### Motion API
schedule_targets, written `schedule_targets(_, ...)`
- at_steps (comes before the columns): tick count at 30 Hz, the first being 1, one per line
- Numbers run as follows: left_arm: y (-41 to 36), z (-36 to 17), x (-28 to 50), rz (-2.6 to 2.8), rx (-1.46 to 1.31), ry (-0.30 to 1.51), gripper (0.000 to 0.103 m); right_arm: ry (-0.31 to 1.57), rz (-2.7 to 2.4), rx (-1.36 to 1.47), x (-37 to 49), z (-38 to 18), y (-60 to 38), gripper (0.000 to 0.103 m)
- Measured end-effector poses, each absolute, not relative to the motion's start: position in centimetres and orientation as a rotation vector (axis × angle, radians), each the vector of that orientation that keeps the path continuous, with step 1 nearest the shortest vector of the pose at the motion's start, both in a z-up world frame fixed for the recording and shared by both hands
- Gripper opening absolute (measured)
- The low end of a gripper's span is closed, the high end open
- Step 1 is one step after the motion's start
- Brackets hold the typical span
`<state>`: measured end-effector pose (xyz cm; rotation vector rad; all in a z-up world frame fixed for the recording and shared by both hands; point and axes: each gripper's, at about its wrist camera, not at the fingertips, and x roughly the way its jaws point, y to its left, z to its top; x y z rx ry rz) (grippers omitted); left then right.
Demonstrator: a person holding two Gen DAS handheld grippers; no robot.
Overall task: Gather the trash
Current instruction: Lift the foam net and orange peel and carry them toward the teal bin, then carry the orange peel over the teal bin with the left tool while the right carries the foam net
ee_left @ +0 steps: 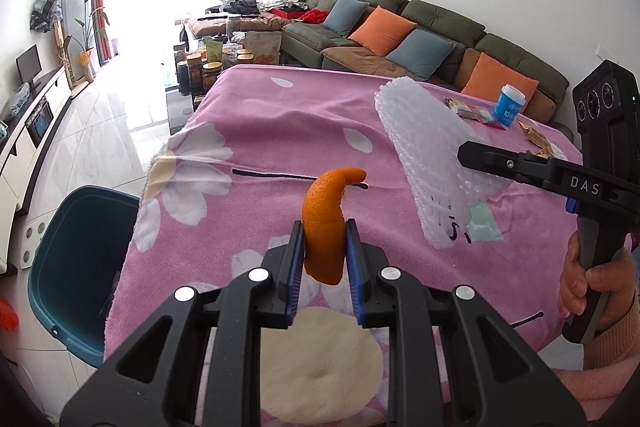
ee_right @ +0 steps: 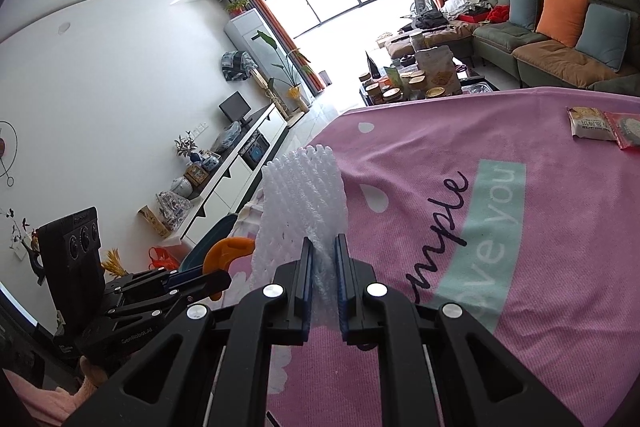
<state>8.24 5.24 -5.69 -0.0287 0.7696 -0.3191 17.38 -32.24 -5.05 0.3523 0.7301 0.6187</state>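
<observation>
— Over by the sofa [ee_left: 420,23], what do you see, biggest things first?

— That long green sofa runs along the wall with orange and blue cushions on it. Next comes the tabletop [ee_left: 304,131], covered in a pink cloth with white flowers and a teal patch of lettering. At its left corner, down on the floor, stands a teal bin [ee_left: 76,267], its mouth open.

— And the trash?

— 2 pieces are held up above the pink cloth. The bigger is a white foam net sleeve [ee_left: 424,155], and the right gripper [ee_right: 325,267] is clenched on its lower end, so the sleeve stands up beyond the blue pads. A hand [ee_left: 596,283] in a pink sleeve grips that tool's handle.

— The smaller piece?

— An orange peel [ee_left: 326,227], curled at the top, pinched between the blue pads of the left gripper [ee_left: 324,251]. It hangs over the cloth near the table's left side, with the bin below and to the left of it.

— Anything left lying there?

— Far across the tabletop, yes: a small blue and white cup [ee_left: 510,105], and beside it some flat snack wrappers [ee_right: 592,123], 1 pale and 1 red. More crumpled wrappers lie near the right gripper's arm, too small to tell apart.
</observation>
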Motion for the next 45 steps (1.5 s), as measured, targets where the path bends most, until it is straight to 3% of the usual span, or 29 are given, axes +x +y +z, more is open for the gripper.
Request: schedule_targets(45, 8.4, -4.7, 6.4, -0.241, -0.045, 0.738, 0.02, 0.755, 0.728, 0.316, 18.4, -5.5, -28.2, 0.009)
